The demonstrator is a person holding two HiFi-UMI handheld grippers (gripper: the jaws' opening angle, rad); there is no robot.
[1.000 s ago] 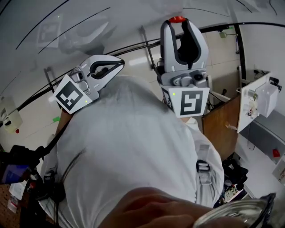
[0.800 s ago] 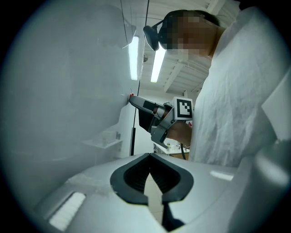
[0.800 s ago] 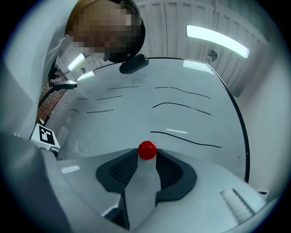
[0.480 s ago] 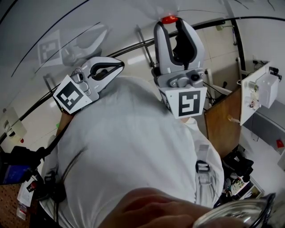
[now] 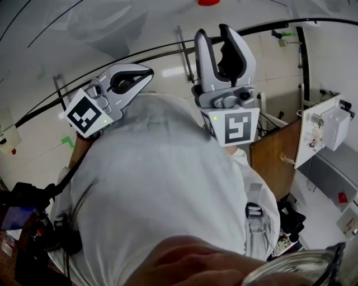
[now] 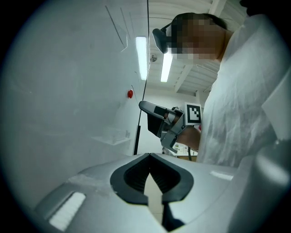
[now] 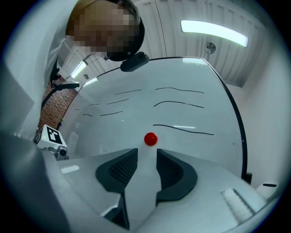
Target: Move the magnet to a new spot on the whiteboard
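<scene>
Pointing up at the whiteboard (image 5: pixel 112 33), the right claw (image 5: pixel 213 32) is held with its jaws apart, and nothing is gripped between them. In the right gripper view the red magnet (image 7: pixel 151 139) is seen stuck to the whiteboard (image 7: pixel 191 113) just beyond the tips of the right claw (image 7: pixel 146 154), in line with the gap and not touched by either jaw. Several black lines (image 7: pixel 182 129) are drawn on the board above the magnet. In the head view the magnet (image 5: pixel 208 2) is cut by the top edge, above the right claw. The left claw (image 5: pixel 150 71) is held lower and to the side, against the person's white garment (image 5: pixel 162 184); its jaws are closed tip to tip on nothing, as is shown in the left gripper view (image 6: pixel 149 155).
</scene>
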